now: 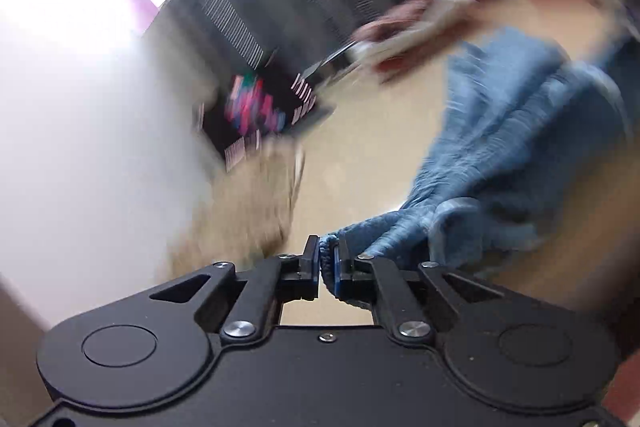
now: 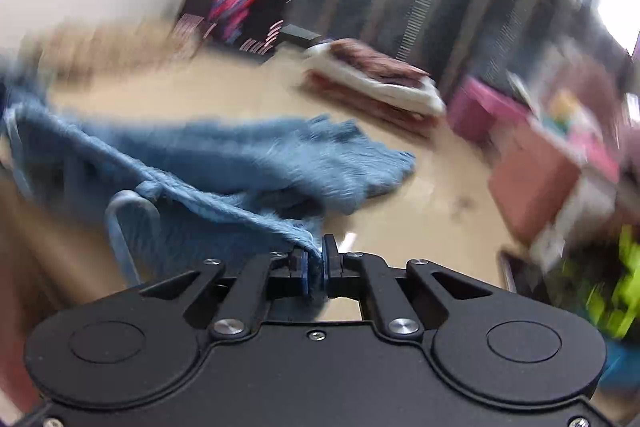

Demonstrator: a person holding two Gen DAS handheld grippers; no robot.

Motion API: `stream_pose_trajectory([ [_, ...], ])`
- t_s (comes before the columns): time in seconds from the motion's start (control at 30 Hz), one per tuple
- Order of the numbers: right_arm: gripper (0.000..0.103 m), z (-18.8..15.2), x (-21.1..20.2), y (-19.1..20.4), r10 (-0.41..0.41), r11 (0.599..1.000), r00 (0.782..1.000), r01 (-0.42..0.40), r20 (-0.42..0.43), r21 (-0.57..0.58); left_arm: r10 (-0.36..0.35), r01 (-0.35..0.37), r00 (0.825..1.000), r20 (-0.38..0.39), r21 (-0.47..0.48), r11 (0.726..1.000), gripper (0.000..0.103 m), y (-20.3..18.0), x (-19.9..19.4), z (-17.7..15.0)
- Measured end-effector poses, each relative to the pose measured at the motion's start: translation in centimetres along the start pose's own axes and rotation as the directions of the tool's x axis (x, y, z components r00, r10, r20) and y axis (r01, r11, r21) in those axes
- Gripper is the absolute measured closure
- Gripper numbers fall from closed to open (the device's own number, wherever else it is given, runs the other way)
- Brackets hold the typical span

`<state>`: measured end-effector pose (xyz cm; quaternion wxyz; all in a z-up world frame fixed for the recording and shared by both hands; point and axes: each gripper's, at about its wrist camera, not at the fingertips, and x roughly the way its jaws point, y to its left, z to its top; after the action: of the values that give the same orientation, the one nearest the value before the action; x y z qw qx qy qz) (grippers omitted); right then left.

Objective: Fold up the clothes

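A blue knitted garment (image 1: 508, 147) lies partly on the beige table (image 1: 360, 131) and is lifted at two edges. My left gripper (image 1: 328, 253) is shut on one edge of it, the cloth pinched between the pads and stretching away to the right. In the right wrist view the same blue garment (image 2: 248, 155) spreads to the left and ahead, with a pale loop of trim hanging near the fingers. My right gripper (image 2: 316, 257) is shut on another edge of it, the fabric drawn taut from the jaws toward the upper left. Both views are motion-blurred.
A stack of folded clothes (image 2: 376, 83) in brown, white and red sits at the far side of the table (image 2: 420, 227). A black basket with colourful items (image 2: 236, 15) stands at the back left. Pink and reddish boxes (image 2: 532, 163) are at the right. Dark striped curtains hang behind.
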<state>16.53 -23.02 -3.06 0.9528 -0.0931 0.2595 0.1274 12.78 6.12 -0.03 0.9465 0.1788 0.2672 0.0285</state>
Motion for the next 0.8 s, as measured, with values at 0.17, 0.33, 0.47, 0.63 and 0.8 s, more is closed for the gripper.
stream_pose_trajectory([
  [0.17,0.096,-1.1,0.0,-2.0,0.126,0.959,0.992,-0.121,-0.005,0.257,-0.048,0.048,0.999,0.004,-0.069,0.996,0.086,-0.1,0.0,-1.4],
  [0.33,0.092,-2.2,0.2,-2.7,0.150,0.933,0.988,-0.135,-0.021,0.335,-0.031,0.032,0.999,0.012,-0.049,0.998,0.034,-0.3,-0.8,-2.4],
  [0.47,0.092,-2.3,0.2,-3.6,0.159,0.907,0.987,-0.143,-0.007,0.396,-0.017,0.017,1.000,0.009,-0.001,1.000,0.034,-0.3,-1.3,-3.1],
  [0.63,0.092,-2.6,0.5,-4.3,0.173,0.876,0.985,-0.152,-0.004,0.457,-0.002,0.000,1.000,0.020,0.080,0.997,0.038,-0.8,-1.5,-3.8],
  [0.8,0.094,-2.9,0.5,-4.3,0.147,0.874,0.989,-0.129,-0.001,0.469,0.044,-0.047,0.999,0.028,0.106,0.993,0.088,-1.3,-1.3,-3.8],
])
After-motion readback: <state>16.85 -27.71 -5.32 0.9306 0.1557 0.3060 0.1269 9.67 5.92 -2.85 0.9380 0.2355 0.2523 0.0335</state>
